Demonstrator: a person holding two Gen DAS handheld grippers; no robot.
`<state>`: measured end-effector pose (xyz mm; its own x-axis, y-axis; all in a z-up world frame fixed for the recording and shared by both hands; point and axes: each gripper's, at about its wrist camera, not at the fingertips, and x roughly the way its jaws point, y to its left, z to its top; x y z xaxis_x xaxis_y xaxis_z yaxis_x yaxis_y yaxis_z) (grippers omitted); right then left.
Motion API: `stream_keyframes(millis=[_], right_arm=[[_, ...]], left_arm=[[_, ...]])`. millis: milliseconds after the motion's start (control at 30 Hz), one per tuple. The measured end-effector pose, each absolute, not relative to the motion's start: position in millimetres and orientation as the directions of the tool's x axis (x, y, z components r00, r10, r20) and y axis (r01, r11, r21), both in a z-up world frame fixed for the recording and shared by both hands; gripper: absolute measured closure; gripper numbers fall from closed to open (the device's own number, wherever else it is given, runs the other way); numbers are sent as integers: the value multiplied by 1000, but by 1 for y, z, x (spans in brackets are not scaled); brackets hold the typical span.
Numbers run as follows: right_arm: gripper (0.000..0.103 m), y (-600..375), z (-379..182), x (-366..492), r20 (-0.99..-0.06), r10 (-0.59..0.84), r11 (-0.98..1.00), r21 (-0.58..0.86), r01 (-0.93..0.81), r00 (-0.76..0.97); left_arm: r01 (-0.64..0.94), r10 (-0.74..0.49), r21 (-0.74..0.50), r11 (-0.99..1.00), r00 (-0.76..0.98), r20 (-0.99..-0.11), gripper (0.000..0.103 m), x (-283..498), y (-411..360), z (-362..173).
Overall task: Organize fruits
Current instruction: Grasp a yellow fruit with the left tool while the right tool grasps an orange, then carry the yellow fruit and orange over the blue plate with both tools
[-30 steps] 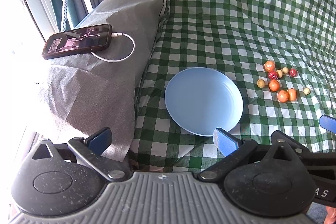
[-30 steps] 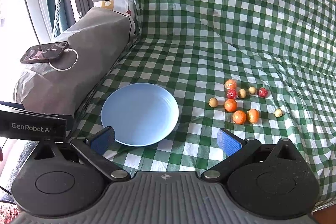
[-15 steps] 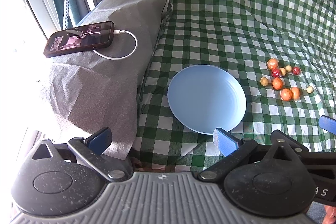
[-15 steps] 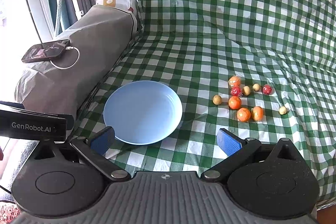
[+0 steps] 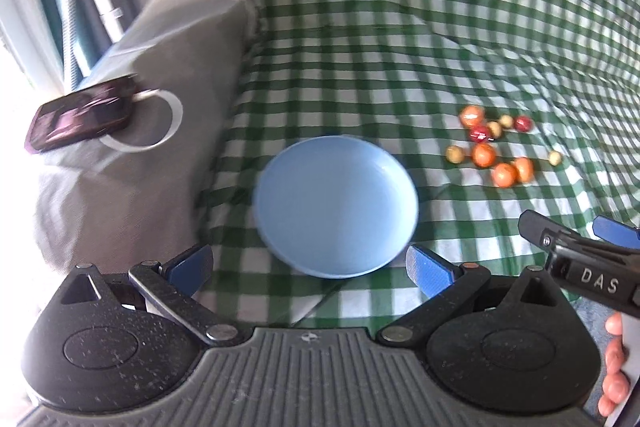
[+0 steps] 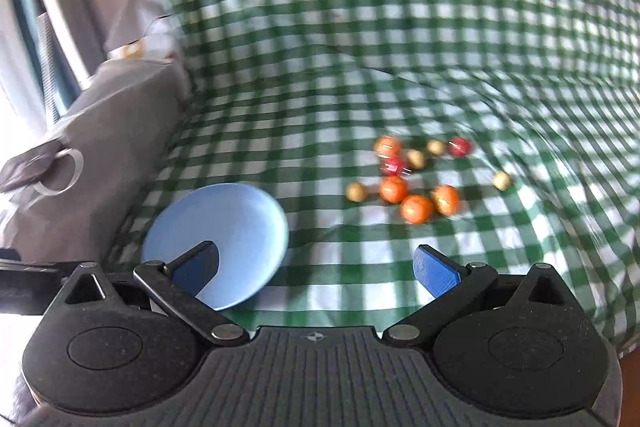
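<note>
Both frames blurred: left gripper point(image 5: 308, 263) and right gripper point(image 6: 316, 267) hover, fingers wide and empty, near a blue plate point(image 5: 336, 205); small fruits point(image 6: 416, 179) lie scattered right of it on checked cloth point(image 6: 360, 47).

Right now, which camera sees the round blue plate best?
The left wrist camera. There the round light-blue plate sits whole in mid-picture on the green checked cloth, nothing covering it. In the right wrist view the plate is off to the left, blurrier, and a blue finger pad hides its near edge.
</note>
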<state>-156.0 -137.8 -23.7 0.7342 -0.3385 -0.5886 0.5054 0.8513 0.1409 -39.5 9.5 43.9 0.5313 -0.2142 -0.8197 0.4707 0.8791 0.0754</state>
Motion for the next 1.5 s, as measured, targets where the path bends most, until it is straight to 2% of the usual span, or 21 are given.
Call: stream_keyframes(millis=[267,367,500,733,900,1000,1033,1067,1100,1133,1167,1200,1500], right_arm=[[1,-222,-57,-177,-607,-514,726,67,684,605],[1,-257,-76,-179,-605,-554,695,42,717,572],[1,-299,-106,-164,-641,-530,705,32,709,556],[1,-329,-157,-117,-685,-478,782,-48,621,550],[1,-337,-176,-83,-675,-472,812,-81,578,567],[1,-339,-179,-69,-646,-483,824,-107,556,591],[3,-339,-179,-66,-642,-479,831,-111,545,599],[12,-339,-178,-65,-639,-458,844,-94,528,618],[32,-340,-177,-66,-640,-421,861,-60,505,643],[41,-340,-176,-67,-639,-397,870,-33,491,659],[59,-338,-175,-67,-636,-402,870,-41,491,659],[67,-336,-173,-67,-636,-418,866,-64,496,649],[67,-340,-152,-96,-649,-473,794,-21,607,596]], left_arm=[[601,-347,-24,799,427,-835,0,-21,-74,14],[629,-362,-33,777,402,-841,0,-7,-114,-9],[639,-352,-17,769,402,-845,0,22,-167,-43],[667,-257,35,745,335,-907,0,76,-238,-110],[671,-220,25,741,278,-935,0,98,-262,-144],[675,-228,17,738,273,-935,0,101,-264,-146],[679,-252,-2,734,270,-929,4,101,-263,-145],[690,-293,-36,723,259,-920,10,100,-261,-142],[700,-321,-57,711,252,-913,32,97,-258,-139],[711,-329,-53,701,257,-909,52,95,-258,-136],[720,-332,-45,692,262,-906,63,92,-258,-134],[728,-345,-58,683,252,-904,75,91,-257,-133],[688,-358,-88,720,260,-897,75,70,-230,-96]])
